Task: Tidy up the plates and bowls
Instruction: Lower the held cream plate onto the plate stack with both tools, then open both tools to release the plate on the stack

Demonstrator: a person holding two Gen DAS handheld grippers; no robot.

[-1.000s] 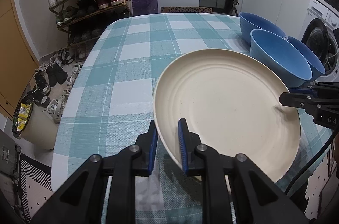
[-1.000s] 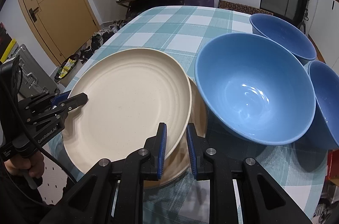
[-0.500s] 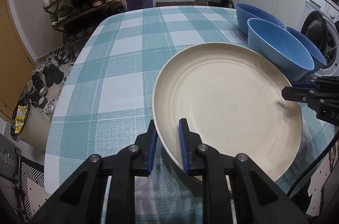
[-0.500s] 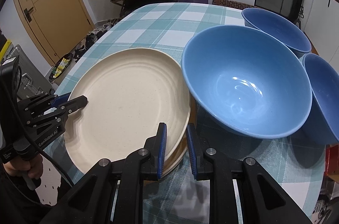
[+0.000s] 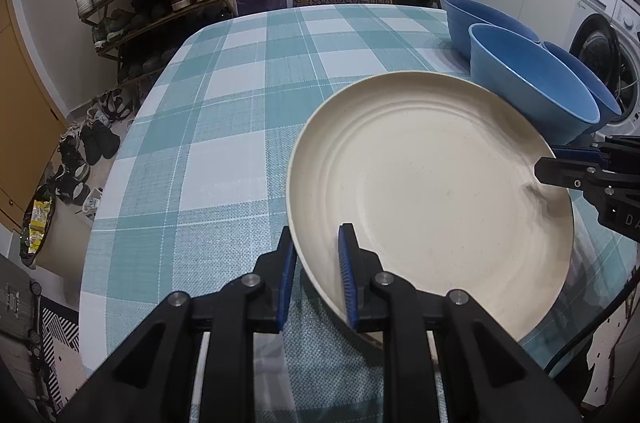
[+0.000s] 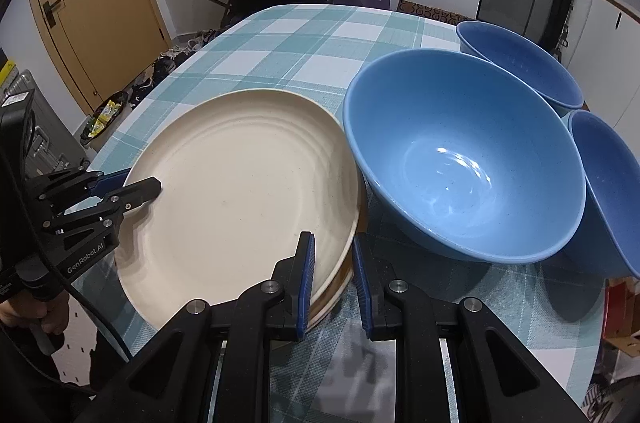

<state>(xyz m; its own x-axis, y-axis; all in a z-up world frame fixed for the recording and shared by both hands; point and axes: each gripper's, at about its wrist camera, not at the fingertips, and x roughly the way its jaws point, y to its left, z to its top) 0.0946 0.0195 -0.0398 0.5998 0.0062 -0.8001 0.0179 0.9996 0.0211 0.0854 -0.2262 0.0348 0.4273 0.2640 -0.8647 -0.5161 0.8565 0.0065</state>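
Cream plate [image 5: 432,179]: stiff, light, slick-looking; the rim is the hold, and left tool [image 5: 316,279] and right tool [image 6: 332,279] both clamp it at opposite edges.

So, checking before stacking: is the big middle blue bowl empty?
Empty. The right wrist view looks into the bowl: bare blue inside, only light glints.

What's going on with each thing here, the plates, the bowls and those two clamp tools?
top cream plate: gripped at both edges, sitting on the plate below
lower plate: flat on the table, mostly covered
left gripper: shut on the top plate's rim
right gripper: shut on the top plate's rim
three blue bowls: upright, empty, unstacked
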